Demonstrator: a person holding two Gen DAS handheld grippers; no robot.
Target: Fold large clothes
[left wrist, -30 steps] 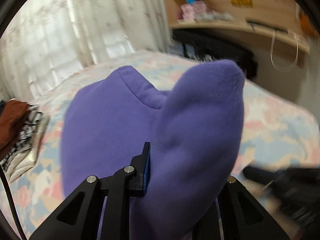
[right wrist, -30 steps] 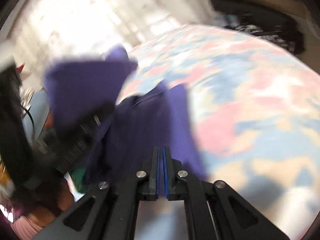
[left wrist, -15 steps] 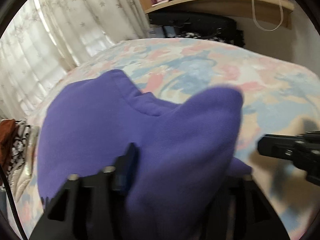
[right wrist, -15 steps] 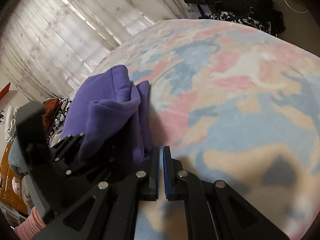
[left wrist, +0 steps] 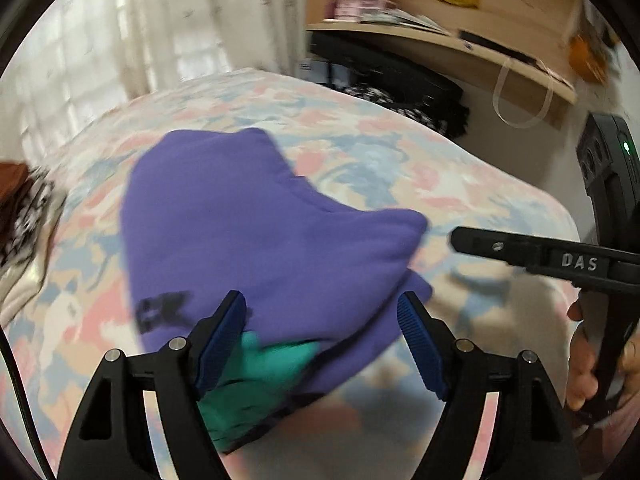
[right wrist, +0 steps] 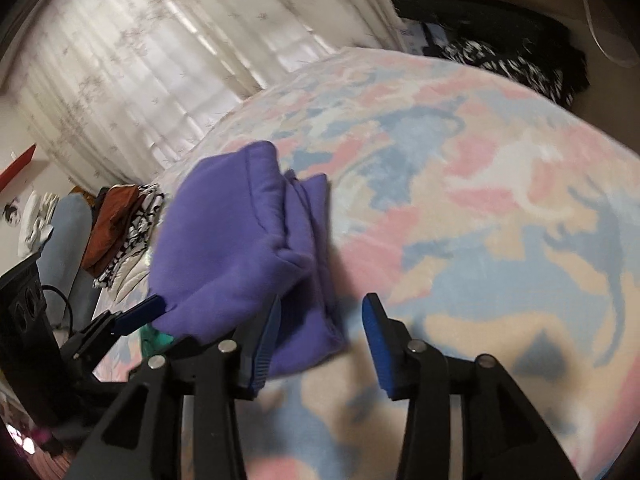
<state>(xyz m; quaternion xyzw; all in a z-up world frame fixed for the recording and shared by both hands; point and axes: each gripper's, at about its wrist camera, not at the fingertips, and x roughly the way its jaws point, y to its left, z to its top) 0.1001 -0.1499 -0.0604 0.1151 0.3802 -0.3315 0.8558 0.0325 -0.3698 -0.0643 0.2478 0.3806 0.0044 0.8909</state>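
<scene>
**Purple sweatshirt folded on the bed, both tongs spread**

We see the purple sweatshirt (left wrist: 256, 240) lying folded in a thick bundle on the pastel patterned bedspread (right wrist: 480, 208), with a patch of green (left wrist: 256, 376), perhaps a print, at its near edge. Our left gripper (left wrist: 320, 332) has its jaws wide apart around that edge, clamping nothing. Our right gripper (right wrist: 320, 336) is likewise spread, just beside the bundle's right side

Soft window daylight through curtains (right wrist: 160, 80); motion blur, fisheye-warped edges.
</scene>
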